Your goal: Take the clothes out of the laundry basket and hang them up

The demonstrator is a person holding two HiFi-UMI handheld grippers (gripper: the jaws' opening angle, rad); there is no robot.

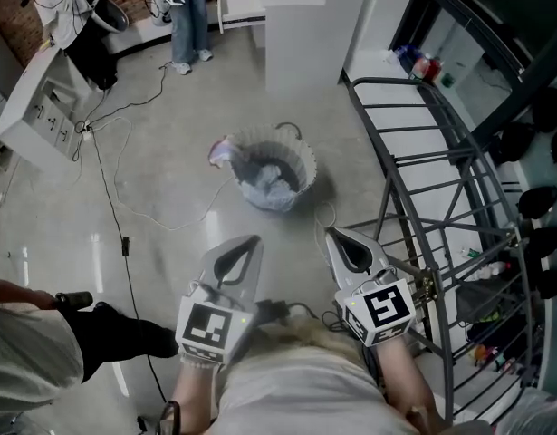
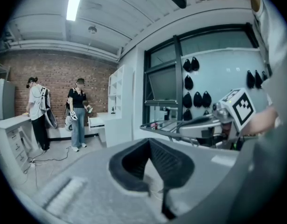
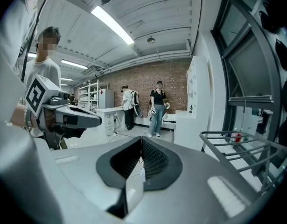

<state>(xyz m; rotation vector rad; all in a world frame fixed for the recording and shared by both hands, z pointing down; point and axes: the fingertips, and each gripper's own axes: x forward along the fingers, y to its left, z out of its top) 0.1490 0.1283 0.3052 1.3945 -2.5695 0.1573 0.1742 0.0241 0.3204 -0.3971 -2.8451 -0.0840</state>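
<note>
A grey laundry basket (image 1: 307,156) stands on the concrete floor ahead of me, with pale blue-grey clothes (image 1: 271,181) inside and a pinkish piece (image 1: 222,152) draped over its left rim. My left gripper (image 1: 251,241) is held at waist height, short of the basket, its jaws shut and empty. My right gripper (image 1: 331,235) is beside it, also shut with nothing held. In the left gripper view the left gripper (image 2: 151,141) shows closed jaws; the right gripper (image 3: 140,139) shows the same in its own view.
A dark metal drying rack (image 1: 441,207) stands at my right, close to the right gripper. A white counter (image 1: 29,107) and floor cables (image 1: 124,198) lie to the left. A person (image 1: 189,16) stands at the far end, another person's leg (image 1: 115,333) near left.
</note>
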